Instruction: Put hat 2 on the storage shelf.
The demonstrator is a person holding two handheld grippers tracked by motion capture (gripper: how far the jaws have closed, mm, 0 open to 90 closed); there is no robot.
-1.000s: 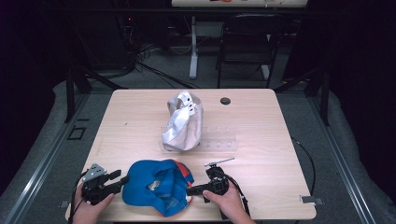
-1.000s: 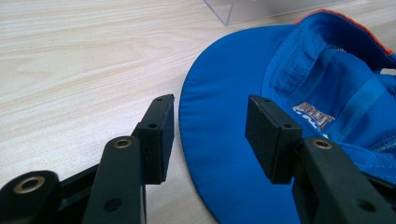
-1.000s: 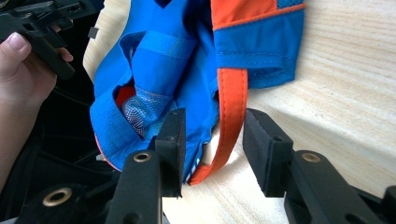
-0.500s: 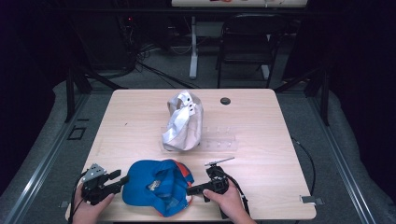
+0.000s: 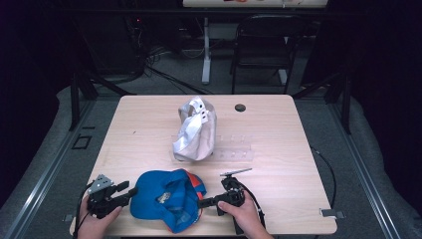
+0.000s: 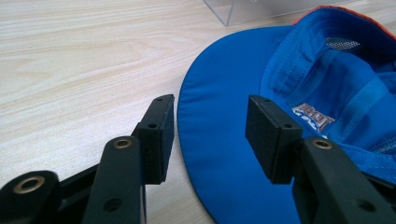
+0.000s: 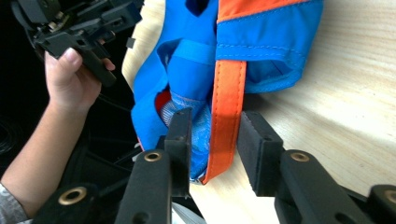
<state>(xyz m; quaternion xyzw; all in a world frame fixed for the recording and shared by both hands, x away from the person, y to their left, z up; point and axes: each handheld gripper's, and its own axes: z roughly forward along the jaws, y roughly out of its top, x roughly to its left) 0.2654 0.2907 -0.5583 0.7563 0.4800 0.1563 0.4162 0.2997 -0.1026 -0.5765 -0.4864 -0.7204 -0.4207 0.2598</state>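
A blue cap (image 5: 166,199) with orange trim lies upside down at the table's front edge. My left gripper (image 5: 128,193) is at its left side, open, and the edge of the brim (image 6: 224,140) lies between the pads without either one pressing on it. My right gripper (image 5: 203,203) comes in from the cap's right side. Its jaws have just been closing, and they now pinch the orange band (image 7: 229,107) and the blue mesh at the cap's rim. In the right gripper view the person's other hand holds the left gripper (image 7: 84,28) beyond the cap.
A silvery white cap (image 5: 195,130) sits on a clear plastic stand (image 5: 234,152) in the middle of the wooden table (image 5: 298,164). A small black disc (image 5: 240,107) lies near the back edge. A chair (image 5: 263,45) and cables are behind the table.
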